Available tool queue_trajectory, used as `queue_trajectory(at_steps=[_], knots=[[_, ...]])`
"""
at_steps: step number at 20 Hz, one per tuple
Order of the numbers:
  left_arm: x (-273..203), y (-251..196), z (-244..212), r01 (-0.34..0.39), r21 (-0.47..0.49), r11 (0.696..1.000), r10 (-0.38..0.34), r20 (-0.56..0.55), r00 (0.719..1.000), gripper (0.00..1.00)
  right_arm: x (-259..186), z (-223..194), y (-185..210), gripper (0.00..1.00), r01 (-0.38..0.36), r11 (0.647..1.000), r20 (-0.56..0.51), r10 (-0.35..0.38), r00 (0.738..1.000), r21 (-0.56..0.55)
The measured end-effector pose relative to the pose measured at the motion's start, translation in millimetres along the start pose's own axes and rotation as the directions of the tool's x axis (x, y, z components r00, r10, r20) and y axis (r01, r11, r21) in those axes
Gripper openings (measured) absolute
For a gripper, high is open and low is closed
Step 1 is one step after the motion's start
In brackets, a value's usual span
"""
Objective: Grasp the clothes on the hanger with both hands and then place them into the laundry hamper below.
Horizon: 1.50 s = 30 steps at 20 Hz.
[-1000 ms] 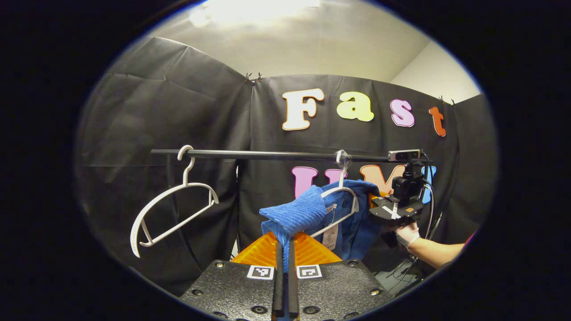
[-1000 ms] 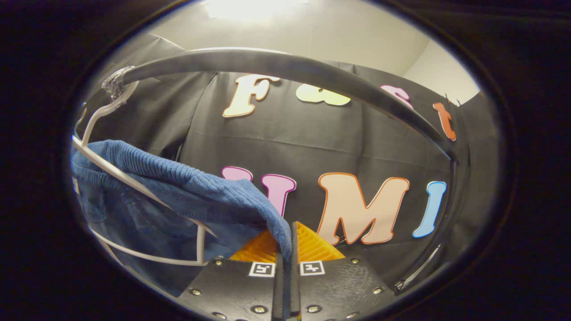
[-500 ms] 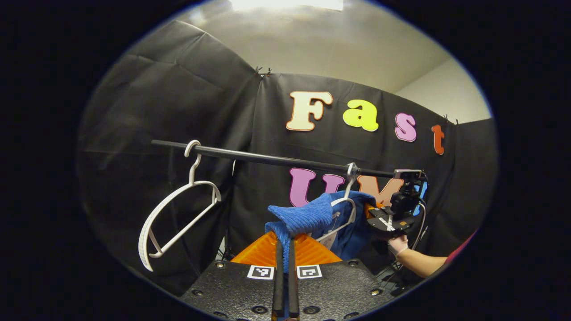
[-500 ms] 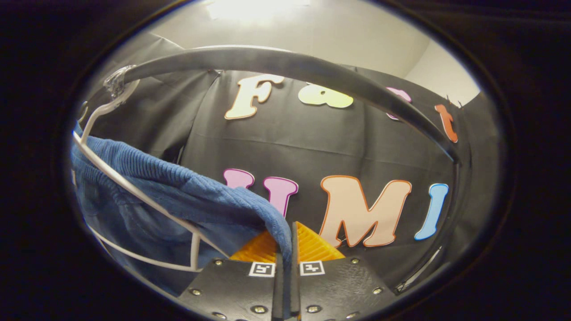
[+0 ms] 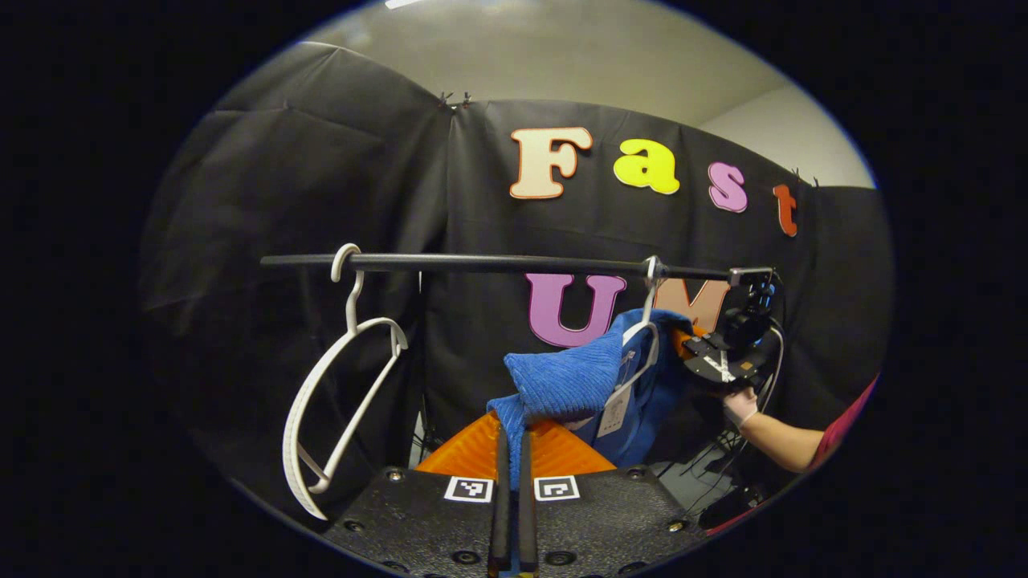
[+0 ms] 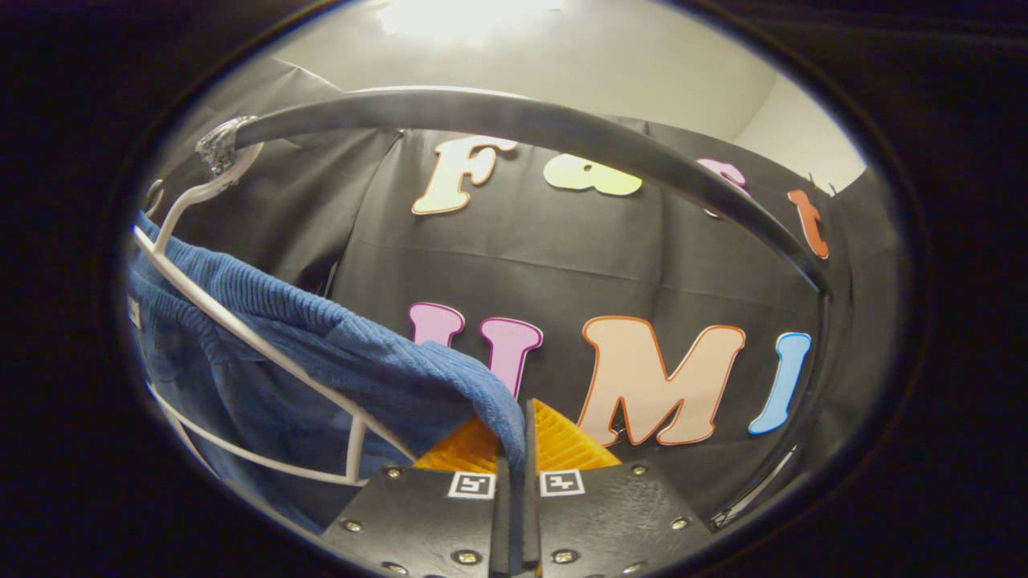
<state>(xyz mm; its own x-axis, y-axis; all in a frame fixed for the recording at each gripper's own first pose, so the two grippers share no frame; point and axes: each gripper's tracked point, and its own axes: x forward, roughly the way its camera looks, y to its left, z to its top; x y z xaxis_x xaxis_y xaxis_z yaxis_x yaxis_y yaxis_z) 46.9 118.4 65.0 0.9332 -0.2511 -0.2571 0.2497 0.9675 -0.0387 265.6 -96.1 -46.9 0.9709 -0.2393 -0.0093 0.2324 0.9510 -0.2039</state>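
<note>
Since a second ago the left gripper (image 5: 510, 449) has drawn back and to the side, so the blue garment (image 5: 572, 384) pinched in it now stretches farther off the white hanger (image 5: 642, 349), and the rail (image 5: 498, 262) sits lower and more level in the left gripper view; in the right gripper view little has shifted beyond the hanger (image 6: 241, 337) and cloth sliding slightly. Much is hard to read: the laundry hamper cannot be made out, the garment's lower part drops behind the left gripper's body, and in the right gripper view the garment (image 6: 337, 361) runs off the left edge, so its full shape is unclear. A pale tag (image 5: 613, 411) hangs from the cloth, too small to read. The left gripper's two fingers are closed together on a fold of the blue fabric, which bunches just above them. The right gripper (image 6: 516, 449) likewise has both fingers pressed on a corner of the same garment, seen from below the curved rail (image 6: 514, 120). In the left gripper view the right gripper (image 5: 723, 365) appears farther off beside the hanger, held up near the rail by a gloved hand (image 5: 739, 405) with the forearm reaching in from the right. An empty hanger (image 5: 341, 377) hangs tilted on the rail's left end, well apart from the garment.
</note>
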Motion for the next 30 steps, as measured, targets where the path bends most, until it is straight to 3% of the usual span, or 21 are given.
queue_trajectory(at_steps=[3, 10, 20, 24, 30], knots=[[8, 16, -1, -0.038, 0.05, 0.998, 0.038, -0.01, 0.999, 0.05, 1, 0, 1, 0.06, -0.003, 1.0, 0.0, 0.003, 1.0, -0.001], [46, 21, -14, -0.066, 0.012, 0.998, 0.066, 0.026, 0.997, 0.05, 11, -26, -7, 0.06, 0.019, 1.0, -0.059, -0.019, 0.998, 0.011], [105, 22, -51, -0.04, -0.078, 0.996, 0.041, 0.01, 0.999, 0.05, 9, -87, -22, 0.06, 0.061, 0.998, -0.181, -0.057, 0.982, 0.017], [111, 19, -71, -0.013, -0.123, 0.992, 0.015, 0.016, 1.0, 0.05, 6, -110, -26, 0.06, 0.061, 0.998, -0.225, -0.058, 0.973, 0.004], [112, 17, -106, -0.024, -0.116, 0.993, 0.021, -0.022, 1.0, 0.05, -16, -153, -31, 0.06, 0.053, 0.999, -0.311, -0.049, 0.949, 0.005]])
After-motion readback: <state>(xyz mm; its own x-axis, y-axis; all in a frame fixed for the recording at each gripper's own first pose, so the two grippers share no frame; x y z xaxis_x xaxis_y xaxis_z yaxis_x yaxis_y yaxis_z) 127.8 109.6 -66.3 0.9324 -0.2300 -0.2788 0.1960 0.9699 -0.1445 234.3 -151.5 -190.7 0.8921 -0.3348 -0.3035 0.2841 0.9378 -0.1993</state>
